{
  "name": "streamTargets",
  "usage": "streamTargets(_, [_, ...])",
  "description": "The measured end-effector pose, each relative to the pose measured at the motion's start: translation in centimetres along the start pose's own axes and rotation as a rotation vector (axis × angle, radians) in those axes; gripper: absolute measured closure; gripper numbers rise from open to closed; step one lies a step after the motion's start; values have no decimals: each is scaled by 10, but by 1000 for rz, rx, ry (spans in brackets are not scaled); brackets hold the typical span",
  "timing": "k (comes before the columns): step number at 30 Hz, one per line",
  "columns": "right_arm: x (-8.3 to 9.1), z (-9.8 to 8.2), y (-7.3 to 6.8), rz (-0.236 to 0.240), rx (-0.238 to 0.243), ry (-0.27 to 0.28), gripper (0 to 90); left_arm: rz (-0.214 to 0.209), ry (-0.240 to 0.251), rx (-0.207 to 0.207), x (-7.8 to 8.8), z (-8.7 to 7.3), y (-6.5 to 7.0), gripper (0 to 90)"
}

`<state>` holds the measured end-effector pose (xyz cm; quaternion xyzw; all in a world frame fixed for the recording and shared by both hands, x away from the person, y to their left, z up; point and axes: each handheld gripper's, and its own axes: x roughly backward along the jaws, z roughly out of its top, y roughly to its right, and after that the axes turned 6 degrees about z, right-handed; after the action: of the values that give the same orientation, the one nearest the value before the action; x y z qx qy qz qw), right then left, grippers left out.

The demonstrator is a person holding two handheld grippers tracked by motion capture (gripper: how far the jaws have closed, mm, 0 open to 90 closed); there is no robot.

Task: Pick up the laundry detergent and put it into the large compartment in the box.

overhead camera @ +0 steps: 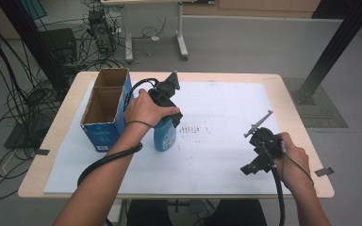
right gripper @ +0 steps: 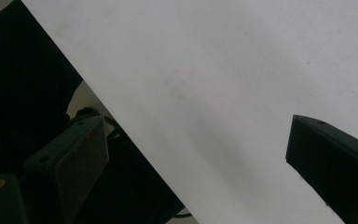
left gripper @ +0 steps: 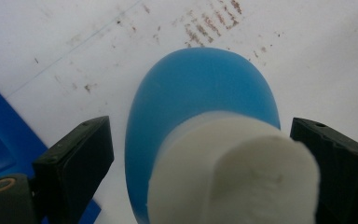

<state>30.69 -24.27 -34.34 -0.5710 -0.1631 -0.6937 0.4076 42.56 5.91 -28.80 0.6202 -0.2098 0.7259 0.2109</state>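
Overhead, the left claw straddles the blue plastic bottle's white cap, jaws apart; the right claw gapes empty above the white-covered worktop.

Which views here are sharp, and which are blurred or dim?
High view: evenly lit and sharp. Left gripper view: white cap close and soft, blue bottle clearer, left gripper open around it. Right gripper view: dim, open right gripper dark over white sheet.
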Motion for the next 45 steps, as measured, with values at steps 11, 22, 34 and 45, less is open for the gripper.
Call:
streamTargets(11, [0,0,-1,-1,1,0,53,1,8,2,1,-1,0,75])
streamTargets(22, [-1,1,-1,0,4,1,54,-8,15,6,2,-2,0,56])
streamTargets(34, [0,1,-2,-2,2,0,54,-12,23,9,4,-3,0,50])
streamTargets(45, [1,0,-2,-3,2,2,54,-5,31,12,7,-4,0,61])
